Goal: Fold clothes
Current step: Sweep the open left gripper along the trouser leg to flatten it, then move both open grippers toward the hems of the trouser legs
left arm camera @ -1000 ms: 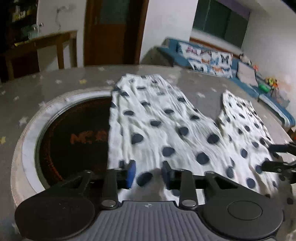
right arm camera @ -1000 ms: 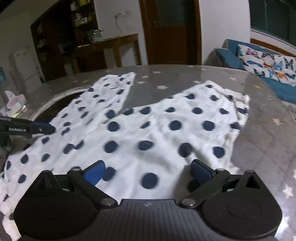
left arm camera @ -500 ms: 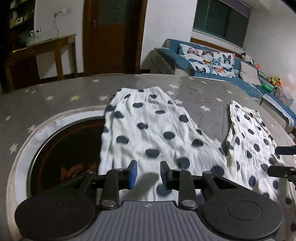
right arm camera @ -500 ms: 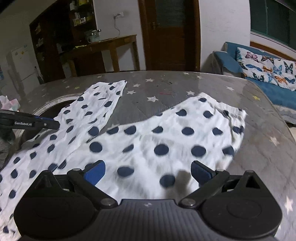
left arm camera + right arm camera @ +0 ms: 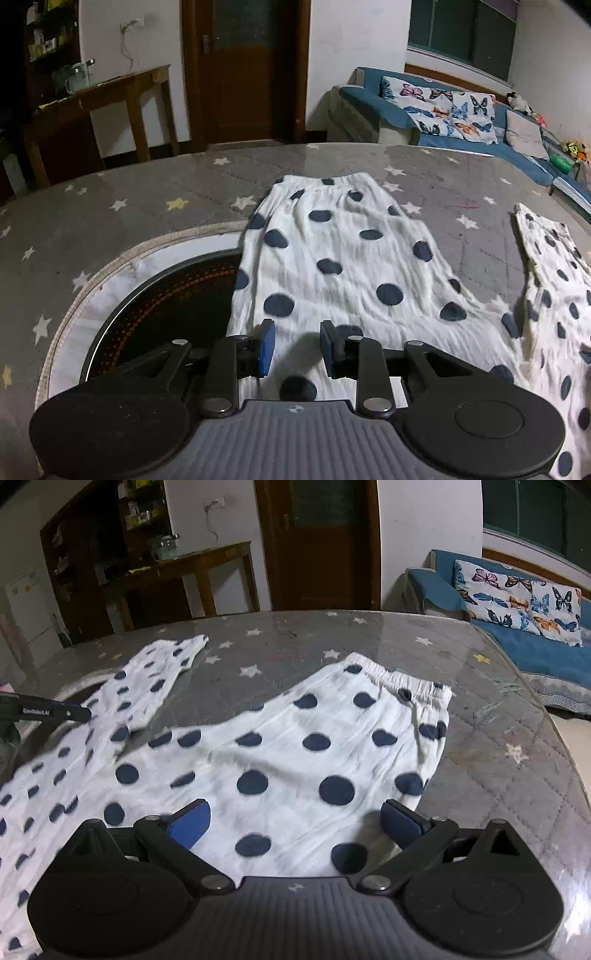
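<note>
White trousers with dark blue dots [image 5: 332,258] lie flat on the grey star-patterned table [image 5: 147,206], both legs stretched away from me. In the left wrist view, my left gripper [image 5: 297,347] hovers over the near part of the left leg, its blue pads a narrow gap apart with cloth lying under them. In the right wrist view, my right gripper [image 5: 295,819] is wide open over the other leg of the trousers [image 5: 295,768], whose elastic hem [image 5: 406,683] points at the far table edge. A finger of the left gripper [image 5: 48,712] shows at the far left.
A round black inset with a pale ring [image 5: 166,302] sits in the table under the left leg's edge. Beyond the table are a blue sofa with butterfly cushions [image 5: 461,122], a wooden side table [image 5: 110,92] and a dark door [image 5: 243,66]. The table's right edge [image 5: 554,738] curves close.
Both cameras have drawn back and tilted up, so the leg ends look nearer and more of the room shows. The gap of each gripper is the same.
</note>
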Demonstrator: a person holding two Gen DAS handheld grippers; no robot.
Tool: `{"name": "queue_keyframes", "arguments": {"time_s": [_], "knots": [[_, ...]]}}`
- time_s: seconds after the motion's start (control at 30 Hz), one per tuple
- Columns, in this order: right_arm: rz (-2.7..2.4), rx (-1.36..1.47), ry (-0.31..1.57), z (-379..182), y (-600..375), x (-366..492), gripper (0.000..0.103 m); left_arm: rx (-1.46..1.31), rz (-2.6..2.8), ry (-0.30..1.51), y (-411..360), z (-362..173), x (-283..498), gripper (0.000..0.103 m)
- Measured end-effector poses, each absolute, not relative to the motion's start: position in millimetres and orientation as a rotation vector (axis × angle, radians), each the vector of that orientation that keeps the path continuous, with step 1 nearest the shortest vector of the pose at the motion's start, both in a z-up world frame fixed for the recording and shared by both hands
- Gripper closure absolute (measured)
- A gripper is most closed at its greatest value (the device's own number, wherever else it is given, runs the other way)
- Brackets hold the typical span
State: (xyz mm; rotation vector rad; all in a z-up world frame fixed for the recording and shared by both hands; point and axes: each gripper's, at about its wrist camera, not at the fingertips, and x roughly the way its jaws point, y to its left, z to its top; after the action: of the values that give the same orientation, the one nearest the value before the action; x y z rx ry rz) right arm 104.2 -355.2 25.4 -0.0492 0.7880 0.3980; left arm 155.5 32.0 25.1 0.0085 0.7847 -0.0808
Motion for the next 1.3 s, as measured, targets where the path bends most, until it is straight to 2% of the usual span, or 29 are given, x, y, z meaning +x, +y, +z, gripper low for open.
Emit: {"name": "queue_keyframes", "arguments": {"time_s": [0.37, 0.67, 1.07, 1.3], "knots": [[0.428, -0.110, 0.793, 23, -341, 176, 0.003, 0.051, -0.079, 0.776, 11, 23, 222, 0.073], [0.393, -0.132, 0.785, 12, -363, 198, 0.002, 0.088, -0.056, 0.743, 12, 16, 277, 0.071], [0.361, -0.125, 0.771, 12, -372, 202, 0.001, 0.126, 0.019, 0.721, 7, 12, 288, 0.071], [0.343, -0.110, 0.759, 23, -377, 189, 0.001, 0.139, 0.023, 0.715, 5, 21, 276, 0.057]]}}
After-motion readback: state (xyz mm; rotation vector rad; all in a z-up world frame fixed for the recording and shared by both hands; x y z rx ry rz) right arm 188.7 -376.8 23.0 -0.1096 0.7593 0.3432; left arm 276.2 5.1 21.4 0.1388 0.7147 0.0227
